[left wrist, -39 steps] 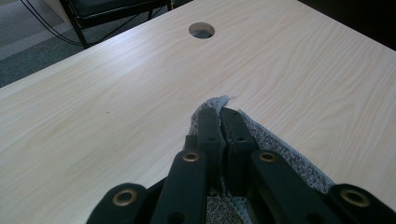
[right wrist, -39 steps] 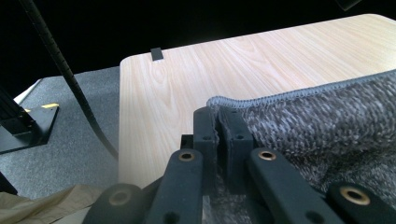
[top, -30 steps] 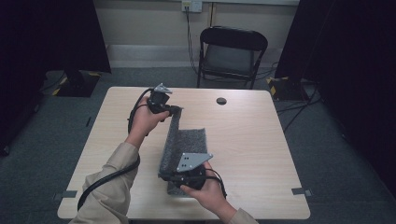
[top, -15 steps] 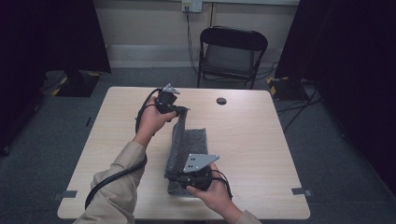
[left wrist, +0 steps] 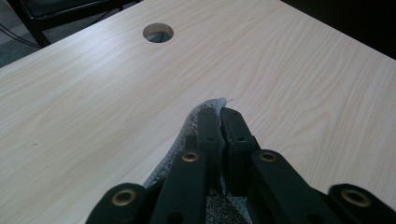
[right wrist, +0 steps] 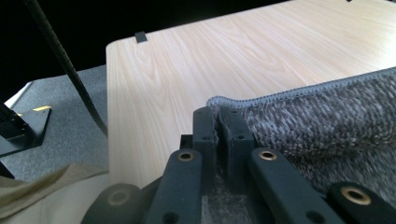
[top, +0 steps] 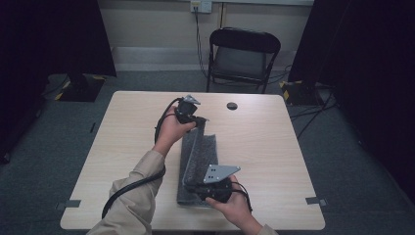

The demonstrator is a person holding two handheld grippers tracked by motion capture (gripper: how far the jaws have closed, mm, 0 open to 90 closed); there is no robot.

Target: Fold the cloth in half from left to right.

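On the left, the left gripper (top: pixel 195 119) was clamped on the far corner of the grey cloth (top: pixel 203 154), its jaws pinched tight with the fabric's hem poking out between them in the left gripper view (left wrist: pixel 219 122). The cloth lay as a long, narrow folded strip down the middle of the table (top: pixel 274 147), running from that corner towards the near edge. On the right, the right gripper (top: pixel 193 185) was likewise closed on the cloth's near corner, the stitched border curling around the jaw tips in the right gripper view (right wrist: pixel 215 122).

The step in hand appeared to be folding the cloth lengthwise: both corners of one long edge were held and carried across. The next move likely called for lowering both corners together onto the opposite edge, keeping the strip taut so the edges lined up, then letting go.

Compared with a second earlier, the left gripper had shifted farther from the person and the cloth had narrowed and straightened. Beyond, the cable hole (top: pixel 232 105) and chair (top: pixel 243 56) were unchanged.
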